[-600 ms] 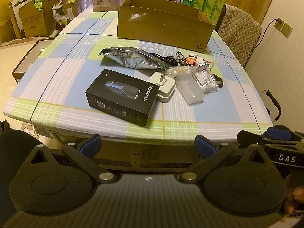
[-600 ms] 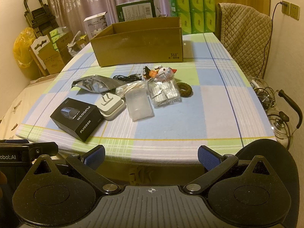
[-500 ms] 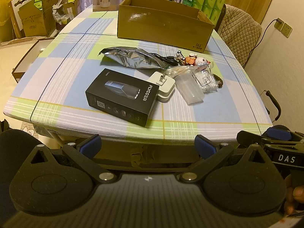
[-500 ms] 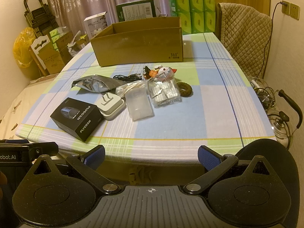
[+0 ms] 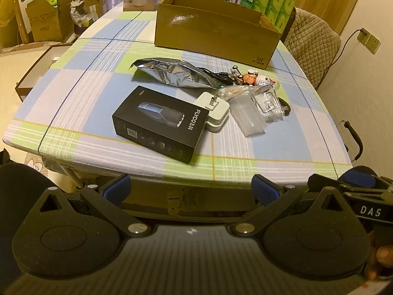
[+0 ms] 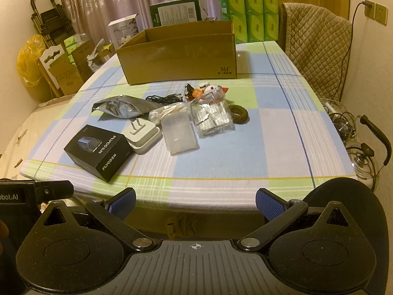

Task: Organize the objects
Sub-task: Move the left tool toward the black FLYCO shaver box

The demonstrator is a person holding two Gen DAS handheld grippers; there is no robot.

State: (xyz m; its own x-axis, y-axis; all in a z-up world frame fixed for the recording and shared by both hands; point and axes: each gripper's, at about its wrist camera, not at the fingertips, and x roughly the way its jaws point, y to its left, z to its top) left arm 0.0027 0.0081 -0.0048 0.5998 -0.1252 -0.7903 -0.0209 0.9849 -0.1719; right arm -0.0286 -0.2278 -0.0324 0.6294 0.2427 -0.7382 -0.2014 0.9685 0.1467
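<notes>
My left hand-held gripper (image 5: 190, 188) hangs spread and empty before the near edge of the surface (image 5: 245, 147); my right hand-held gripper (image 6: 195, 200) is likewise spread, holding nothing. Just beyond the edge lies the black box (image 5: 159, 124), touching the white charger (image 5: 217, 110). Past them I see a clear plastic bag (image 6: 180, 132), a silver foil pouch (image 5: 172, 72) and small toys (image 6: 208, 92). The open cardboard box (image 6: 181, 56) stands farther back.

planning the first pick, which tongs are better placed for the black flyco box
Left, probably. The black box sits nearly centred ahead of the left tongs, but well off to the left of the right tongs. Both are open.
</notes>
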